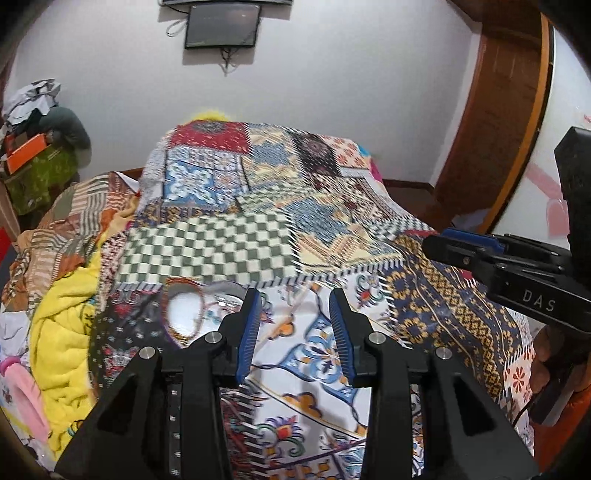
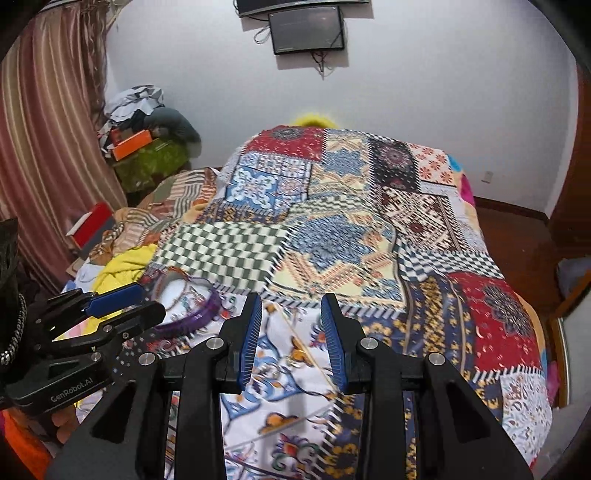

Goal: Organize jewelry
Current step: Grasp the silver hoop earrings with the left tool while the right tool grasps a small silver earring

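Overhead, a dark wall screen hangs on the white wall at twelve o'clock, above a bed covered by a patchwork quilt of checks, florals and red medallions. At nine o'clock a striped curtain falls beside a heap of clothes and boxes, and a yellow blanket lies bunched along the quilt's edge. On the quilt sits a round purple-rimmed jewelry tray, blurred, at about ten o'clock from the right claw; what it holds cannot be made out. Both claws point downward over the bed. The left claw hovers with its blue pads apart and nothing between them, the tray at its ten o'clock. The right claw likewise stands parted and empty, and enters the left view at three o'clock, a hand gripping its handle.
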Demonstrator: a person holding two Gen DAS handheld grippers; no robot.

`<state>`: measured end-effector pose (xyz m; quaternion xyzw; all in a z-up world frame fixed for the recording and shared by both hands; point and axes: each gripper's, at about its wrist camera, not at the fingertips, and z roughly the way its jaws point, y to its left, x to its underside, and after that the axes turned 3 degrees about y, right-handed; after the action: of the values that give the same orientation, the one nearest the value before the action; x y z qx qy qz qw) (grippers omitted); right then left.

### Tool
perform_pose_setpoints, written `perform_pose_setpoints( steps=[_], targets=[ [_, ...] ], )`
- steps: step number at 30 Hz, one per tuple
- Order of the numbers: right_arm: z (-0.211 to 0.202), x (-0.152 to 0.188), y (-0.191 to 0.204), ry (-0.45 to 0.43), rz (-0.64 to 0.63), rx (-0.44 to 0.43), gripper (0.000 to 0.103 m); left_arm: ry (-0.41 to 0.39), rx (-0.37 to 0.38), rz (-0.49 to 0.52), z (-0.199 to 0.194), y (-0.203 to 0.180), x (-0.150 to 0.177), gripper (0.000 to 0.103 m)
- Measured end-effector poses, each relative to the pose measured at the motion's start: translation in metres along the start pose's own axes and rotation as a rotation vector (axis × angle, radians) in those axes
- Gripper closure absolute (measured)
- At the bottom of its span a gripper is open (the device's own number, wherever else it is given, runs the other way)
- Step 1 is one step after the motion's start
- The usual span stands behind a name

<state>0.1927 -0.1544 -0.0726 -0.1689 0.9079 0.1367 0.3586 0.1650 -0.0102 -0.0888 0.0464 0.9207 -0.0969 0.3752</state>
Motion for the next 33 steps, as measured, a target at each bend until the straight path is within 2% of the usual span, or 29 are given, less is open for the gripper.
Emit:
perform_pose_setpoints(
  steps=[14, 19, 25, 33],
  targets=[
    [0.019, 0.033, -0.041, 0.098, 0.075, 0.023, 0.073, 0.215, 0.074, 0.034, 0.083, -0.028, 0.027, 0.066],
    [0.024, 0.04, -0.057, 0.117, 0.111, 0.027, 0.073, 0.28, 0.077, 0.054, 0.109, -0.033, 0.036, 0.066],
    [0.023, 0.046, -0.074, 0.131, 0.136, 0.054, 0.073, 0.303, 0.083, 0.077, 0.125, -0.039, 0.039, 0.066],
    [0.042, 0.064, -0.074, 0.203, 0.125, 0.025, 0.073, 0.296, 0.095, 0.119, 0.133, -0.048, 0.043, 0.066]
  ],
)
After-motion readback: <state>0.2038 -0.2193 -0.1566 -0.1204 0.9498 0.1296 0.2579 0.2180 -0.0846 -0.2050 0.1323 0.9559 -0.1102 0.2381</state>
